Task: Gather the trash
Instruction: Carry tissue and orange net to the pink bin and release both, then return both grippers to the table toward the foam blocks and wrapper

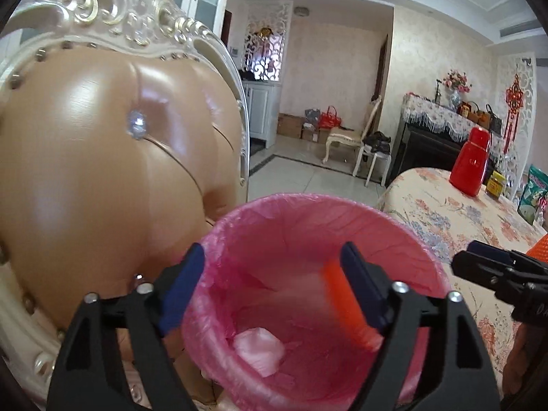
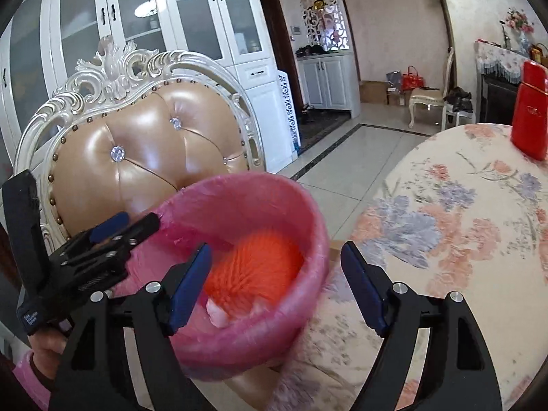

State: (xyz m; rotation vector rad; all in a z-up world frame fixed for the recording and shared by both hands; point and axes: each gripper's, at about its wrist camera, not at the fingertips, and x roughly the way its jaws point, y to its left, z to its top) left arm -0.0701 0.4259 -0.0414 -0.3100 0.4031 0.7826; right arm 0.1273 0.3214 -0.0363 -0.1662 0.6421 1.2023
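Hovering over the pink bin (image 1: 308,239), I have both my grippers open wide, and neither one holds anything. My left gripper (image 1: 270,287) hangs right above the mouth of the bin. A blurry orange thing (image 1: 346,304) shows just beside its right finger. It looks like it is dropping in, not gripped. My right gripper (image 2: 275,284) is at the bin's near edge, with one finger over the bin and the other out over the flowery tablecloth (image 2: 462,239). Below it, a fuzzy orange piece of trash (image 2: 257,270) sits inside the bin, under and a bit past my left finger. A pale crumpled piece (image 1: 260,349) lies at the bottom too.

What could go wrong? The bin is perched close to the table's edge, near the tan chair (image 2: 144,157). If I bump its rim with a finger when I pull away, I think it could tip and spill the trash. The thin pink bag could also catch on a fingertip and lift out. My two grippers are near each other, so they might knock together if I move fast. The red bottle (image 2: 529,113) stands well apart on the table, so I should be safe from it.
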